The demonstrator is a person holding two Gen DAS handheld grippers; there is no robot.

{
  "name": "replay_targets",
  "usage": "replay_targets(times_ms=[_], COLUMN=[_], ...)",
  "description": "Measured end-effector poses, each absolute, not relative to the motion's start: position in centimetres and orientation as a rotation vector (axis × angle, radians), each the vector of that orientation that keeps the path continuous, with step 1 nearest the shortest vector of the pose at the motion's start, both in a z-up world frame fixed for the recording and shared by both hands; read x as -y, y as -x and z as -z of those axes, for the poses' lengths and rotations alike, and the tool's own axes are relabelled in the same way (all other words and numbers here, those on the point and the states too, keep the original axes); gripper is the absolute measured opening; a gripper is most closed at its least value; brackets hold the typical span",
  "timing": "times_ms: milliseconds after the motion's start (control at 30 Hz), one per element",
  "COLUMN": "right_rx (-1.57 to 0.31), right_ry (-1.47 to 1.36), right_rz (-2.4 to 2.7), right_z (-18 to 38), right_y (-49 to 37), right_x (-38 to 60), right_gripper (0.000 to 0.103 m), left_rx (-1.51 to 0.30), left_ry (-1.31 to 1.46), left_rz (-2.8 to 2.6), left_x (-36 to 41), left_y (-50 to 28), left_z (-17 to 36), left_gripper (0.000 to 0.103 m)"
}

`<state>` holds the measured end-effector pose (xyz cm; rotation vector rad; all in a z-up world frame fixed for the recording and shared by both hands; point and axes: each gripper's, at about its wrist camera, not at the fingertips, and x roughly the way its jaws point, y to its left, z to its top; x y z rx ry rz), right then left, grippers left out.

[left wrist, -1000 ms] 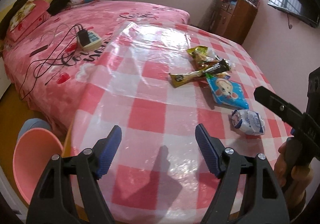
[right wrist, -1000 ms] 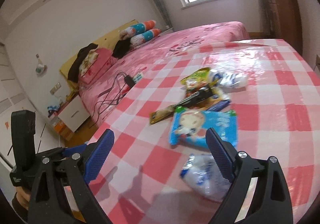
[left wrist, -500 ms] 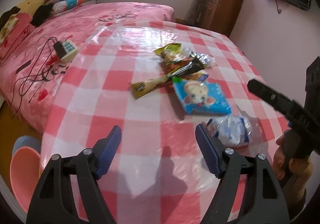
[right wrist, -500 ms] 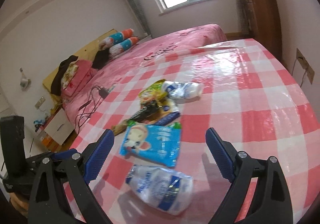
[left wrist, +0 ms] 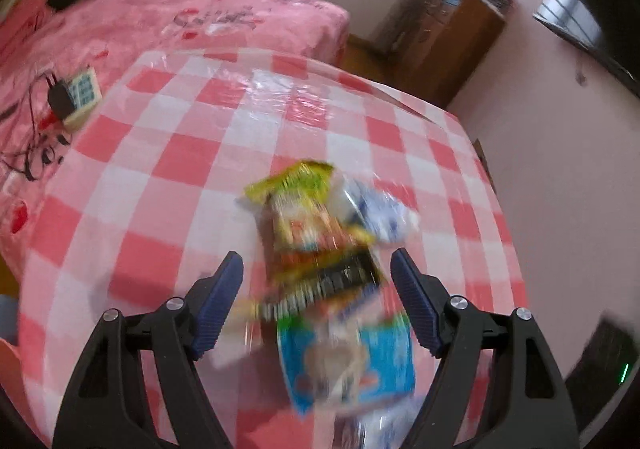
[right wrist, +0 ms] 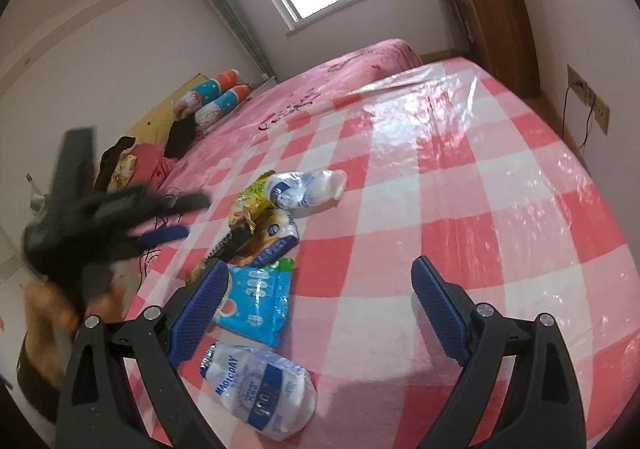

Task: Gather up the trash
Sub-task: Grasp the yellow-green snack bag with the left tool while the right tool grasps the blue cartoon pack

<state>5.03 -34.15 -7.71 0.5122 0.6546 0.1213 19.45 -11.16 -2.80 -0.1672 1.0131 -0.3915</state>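
Note:
A heap of trash lies on the red-and-white checked table: a yellow-green wrapper, a dark wrapper, a blue snack packet and two crushed white bottles. My left gripper hovers open over the heap. The yellow-green wrapper and blue packet show blurred between its fingers, not pinched. In the right wrist view the left gripper is a blur left of the pile. My right gripper is open above the cloth, its left finger over the blue packet's edge.
A pink bed adjoins the table's far and left sides, with a power strip and cables on it. A wooden cabinet stands at the back right. Wall sockets sit beyond the table's right edge. A hand holds the left gripper.
My left gripper has swept across the table to above the wrapper heap, which now fills its view. The right gripper shifted and rolled, so the trash lies left of its jaws. Both stay open.

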Motion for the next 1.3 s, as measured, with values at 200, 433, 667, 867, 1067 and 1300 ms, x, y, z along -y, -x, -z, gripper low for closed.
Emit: replay_targets(times_ms=[200, 433, 667, 867, 1067, 1300], right_rx=[-0.671, -0.675, -0.691, -0.713, -0.76, -0.794], right_ry=[-0.548, -0.596, -0.594, -0.577, -0.532, -0.488], right_rz=[-0.127, -0.139, -0.163, -0.191, -0.25, -0.294], right_z=[8.5, 9.1, 9.2, 9.3, 9.5, 9.6], right_y=[-5.3, -5.5, -5.7, -5.7, -6.3, -6.6], right_x=[34.9, 36.0, 35.6, 34.9, 33.5, 32.0], right_gripper=[0.092, 0.092, 0.092, 0.092, 0.092, 0.092], left_rx=[-1.113, -1.151, -1.12, -1.107, -1.114, -1.123], left_ry=[0.232, 0.177, 0.072, 0.086, 0.108, 0.167], left_rz=[0.328, 0.293, 0.257, 0.298, 0.347, 0.441], left_x=[12.0, 13.6, 14.6, 14.3, 14.2, 13.7], left_y=[-25.4, -27.7, -27.3, -25.3, -22.8, -19.5], left_z=[5.6, 7.3, 7.3, 7.2, 7.3, 6.9], left_gripper=[0.077, 0.074, 0.05, 0.037, 0.034, 0.033])
